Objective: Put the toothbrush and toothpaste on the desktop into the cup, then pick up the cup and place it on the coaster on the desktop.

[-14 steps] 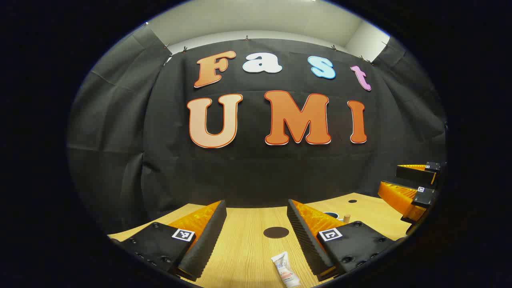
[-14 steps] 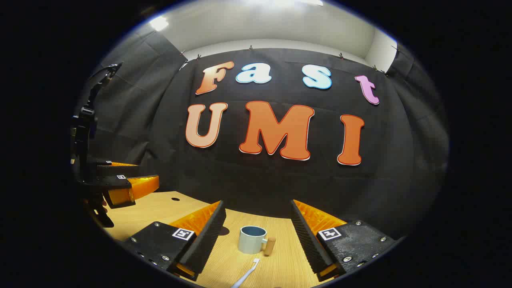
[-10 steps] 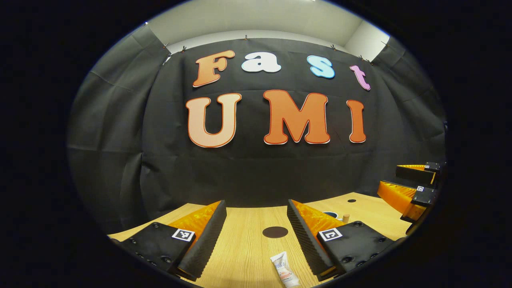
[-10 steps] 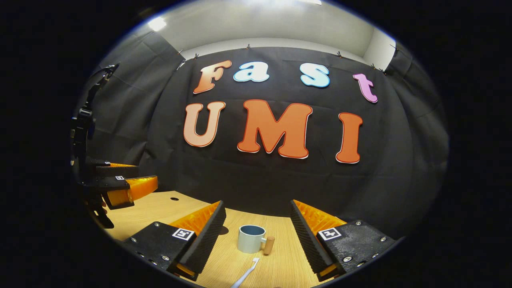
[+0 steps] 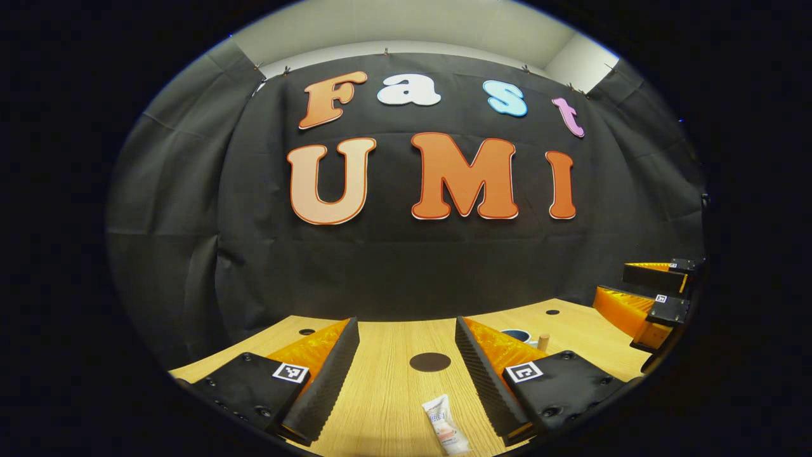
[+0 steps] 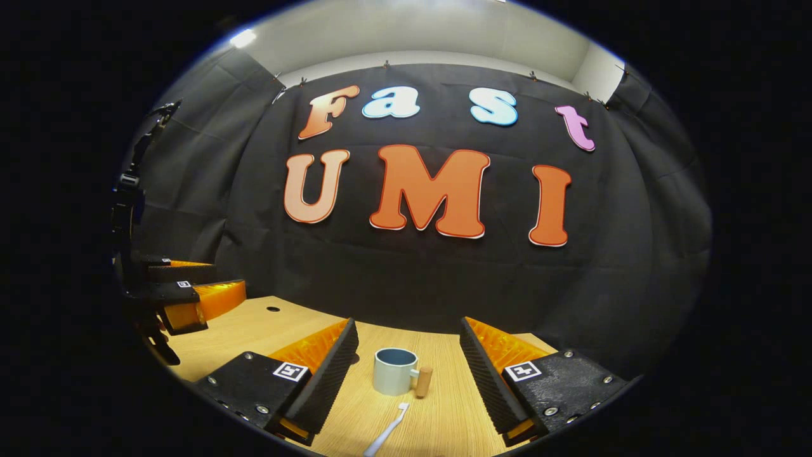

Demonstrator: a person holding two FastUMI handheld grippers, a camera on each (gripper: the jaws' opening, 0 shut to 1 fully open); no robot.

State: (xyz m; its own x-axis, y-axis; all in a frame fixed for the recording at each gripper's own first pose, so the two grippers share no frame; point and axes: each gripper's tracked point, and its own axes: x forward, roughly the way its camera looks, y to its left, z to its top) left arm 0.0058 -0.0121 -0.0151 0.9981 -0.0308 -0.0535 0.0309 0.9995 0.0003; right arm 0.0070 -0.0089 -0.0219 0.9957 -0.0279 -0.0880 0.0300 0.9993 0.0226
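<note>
Step in hand: approach, nothing grasped. Left gripper [image 5: 406,371] jaws released above toothpaste [image 5: 444,431]; right gripper [image 6: 409,374] jaws released, toothbrush [image 6: 388,431] just before cup [image 6: 394,372]. Next: descend, clamp.

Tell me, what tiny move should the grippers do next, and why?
Probably lower the open left gripper onto the toothpaste, which lies flat on the desktop just ahead between its fingers. The cup is empty and the toothbrush also lies loose, so nothing is packed yet.
</note>
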